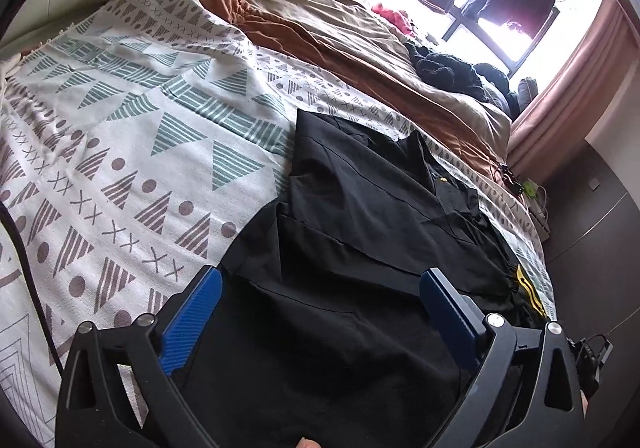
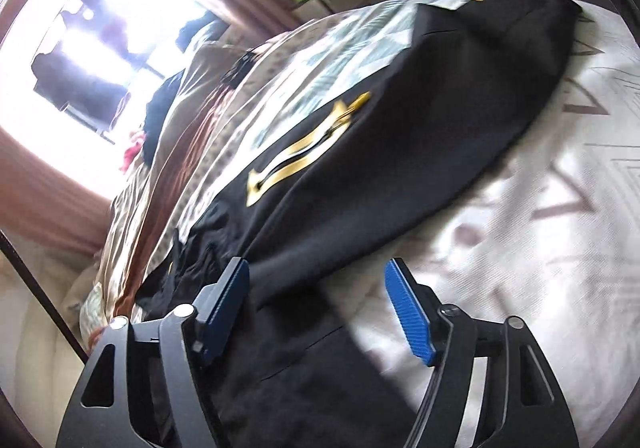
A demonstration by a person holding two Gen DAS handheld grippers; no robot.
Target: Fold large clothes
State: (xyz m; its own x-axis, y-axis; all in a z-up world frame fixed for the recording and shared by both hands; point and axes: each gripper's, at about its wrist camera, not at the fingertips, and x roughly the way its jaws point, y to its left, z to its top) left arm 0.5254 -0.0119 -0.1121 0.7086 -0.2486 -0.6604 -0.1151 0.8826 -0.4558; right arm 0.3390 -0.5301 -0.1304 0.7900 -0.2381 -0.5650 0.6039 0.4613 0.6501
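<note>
The black garment (image 1: 360, 216) lies on the patterned bedspread (image 1: 120, 152), partly folded with layers overlapping; its yellow trim (image 2: 304, 146) remains exposed. Left gripper (image 1: 320, 288) and right gripper (image 2: 316, 280) are both released, jaws spread above the cloth. Judgement: final folds remain.

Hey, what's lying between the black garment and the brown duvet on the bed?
A strip of the patterned bedspread lies between the black garment and the brown duvet, with nothing else on it; the left wrist view shows it.

garment (image 1: 360, 208) blk w/ yellow trim | blanket (image 1: 120, 120) wht, teal/brown triangles
</note>
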